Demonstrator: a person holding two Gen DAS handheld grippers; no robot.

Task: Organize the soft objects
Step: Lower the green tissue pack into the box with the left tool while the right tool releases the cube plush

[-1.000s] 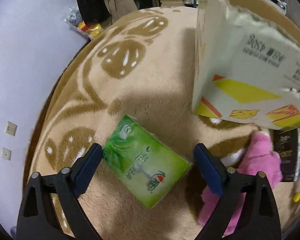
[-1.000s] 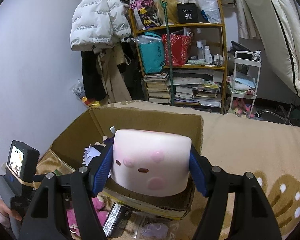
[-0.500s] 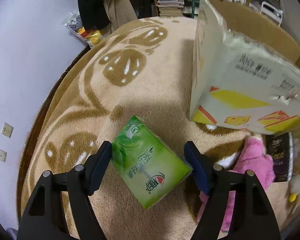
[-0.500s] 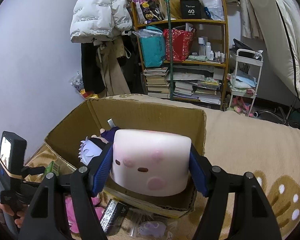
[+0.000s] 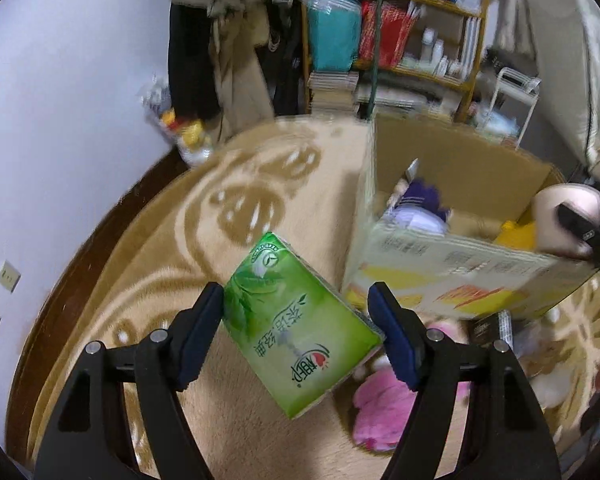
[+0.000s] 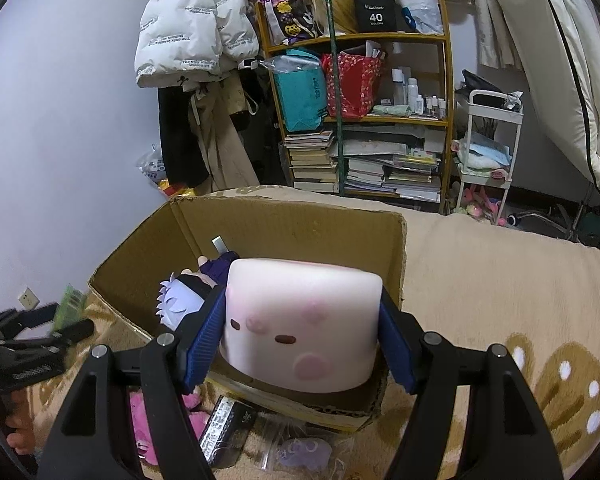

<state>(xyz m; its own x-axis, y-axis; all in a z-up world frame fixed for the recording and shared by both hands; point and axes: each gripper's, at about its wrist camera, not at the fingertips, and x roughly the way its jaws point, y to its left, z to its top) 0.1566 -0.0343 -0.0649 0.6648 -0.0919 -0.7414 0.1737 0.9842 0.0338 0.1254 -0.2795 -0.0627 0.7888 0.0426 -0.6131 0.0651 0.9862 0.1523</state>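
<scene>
Green tissue pack pinched skewed in left tongs, box up and to the right of it, while right tongs clamping white plushie sitting right over the opening, so nearer.

A bookshelf, a white puffer jacket, perhaps a trolley.

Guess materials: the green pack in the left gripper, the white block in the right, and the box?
Green pack: glossy plastic film, judging by its sheen and printed wrap; probably tissues.
White block: looks like matte squishy foam; rounded edges, printed face and pink spots.
Box: brown corrugated cardboard with a raw matte inside; its outside is printed.
</scene>
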